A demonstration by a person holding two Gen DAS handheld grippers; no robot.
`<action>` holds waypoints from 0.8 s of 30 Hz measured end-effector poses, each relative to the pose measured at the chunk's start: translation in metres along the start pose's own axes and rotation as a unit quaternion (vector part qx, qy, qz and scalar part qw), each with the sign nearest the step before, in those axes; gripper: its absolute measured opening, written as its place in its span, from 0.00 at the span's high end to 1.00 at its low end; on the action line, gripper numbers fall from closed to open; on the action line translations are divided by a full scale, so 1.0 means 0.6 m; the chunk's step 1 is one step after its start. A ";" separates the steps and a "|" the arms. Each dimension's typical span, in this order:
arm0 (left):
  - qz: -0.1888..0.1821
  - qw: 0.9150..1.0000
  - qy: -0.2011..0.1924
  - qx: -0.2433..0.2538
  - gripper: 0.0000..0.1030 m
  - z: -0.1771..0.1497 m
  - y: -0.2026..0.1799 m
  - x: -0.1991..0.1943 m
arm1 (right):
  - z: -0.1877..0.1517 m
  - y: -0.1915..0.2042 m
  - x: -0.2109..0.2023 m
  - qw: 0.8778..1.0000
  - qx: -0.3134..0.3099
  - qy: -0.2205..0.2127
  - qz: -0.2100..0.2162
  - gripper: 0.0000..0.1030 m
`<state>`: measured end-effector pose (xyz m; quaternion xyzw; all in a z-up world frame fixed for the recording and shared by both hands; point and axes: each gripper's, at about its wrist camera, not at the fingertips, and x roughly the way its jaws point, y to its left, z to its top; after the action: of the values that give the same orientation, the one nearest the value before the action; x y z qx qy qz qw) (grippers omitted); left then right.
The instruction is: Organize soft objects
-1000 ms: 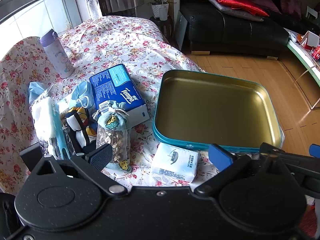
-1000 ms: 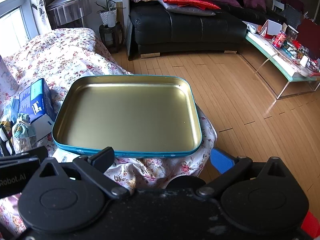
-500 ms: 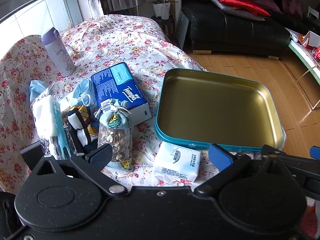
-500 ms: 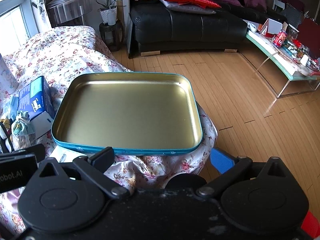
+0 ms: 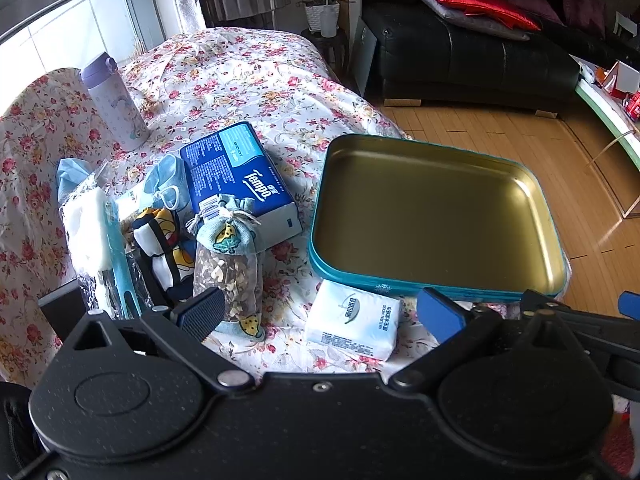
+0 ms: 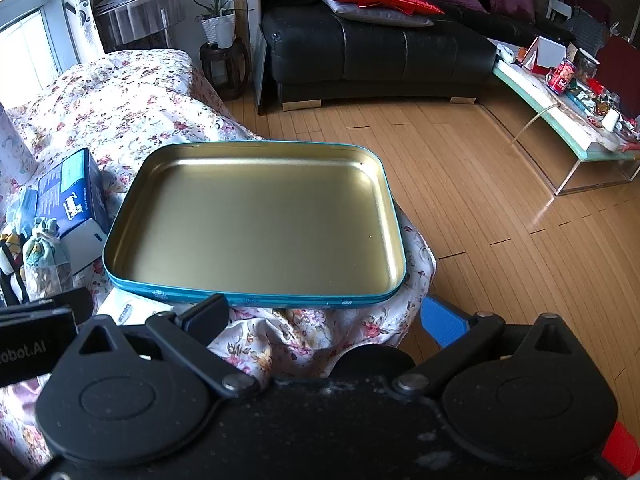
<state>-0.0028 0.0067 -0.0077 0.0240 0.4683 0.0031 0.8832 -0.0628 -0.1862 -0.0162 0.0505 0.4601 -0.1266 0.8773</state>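
An empty teal tin tray (image 5: 344, 256) (image 6: 120, 236) with a gold inside lies on the flowered cloth. Left of it sit a blue Tempo tissue pack (image 5: 240, 178) (image 6: 68, 196), a sachet bag of dried bits (image 5: 228, 256) (image 6: 40, 252), a penguin soft toy (image 5: 160, 248), blue face masks (image 5: 168, 188) and a white pad in clear wrap (image 5: 86, 228). A small white tissue pack (image 5: 354, 320) (image 6: 124, 308) lies in front of the tray. My left gripper (image 5: 320, 314) is open just before that white pack. My right gripper (image 6: 324, 316) is open below the tray's near edge, holding nothing.
A lilac bottle (image 5: 114, 102) stands at the back left of the cloth. The cloth's right edge drops to a wooden floor (image 6: 500, 220). A black sofa (image 6: 380, 52) and a cluttered glass table (image 6: 568, 120) stand beyond.
Both views have drifted slightly; the objects sit a little farther right and lower in the left wrist view. Nothing on the cloth has moved and both grippers stay open.
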 end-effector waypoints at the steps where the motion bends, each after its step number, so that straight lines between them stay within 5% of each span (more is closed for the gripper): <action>1: 0.000 1.000 0.000 0.000 0.04 0.000 0.000 0.000 | 0.000 0.000 0.000 1.000 0.000 0.000 0.000 0.00; 24: -0.001 1.000 -0.016 -0.002 0.10 0.001 0.019 -0.013 | 0.009 0.014 -0.010 1.000 -0.019 -0.002 0.012 0.01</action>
<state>-0.0064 0.0181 -0.0006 0.0221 0.4542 0.0022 0.8906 -0.0593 -0.1782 -0.0083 0.0395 0.4602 -0.1074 0.8804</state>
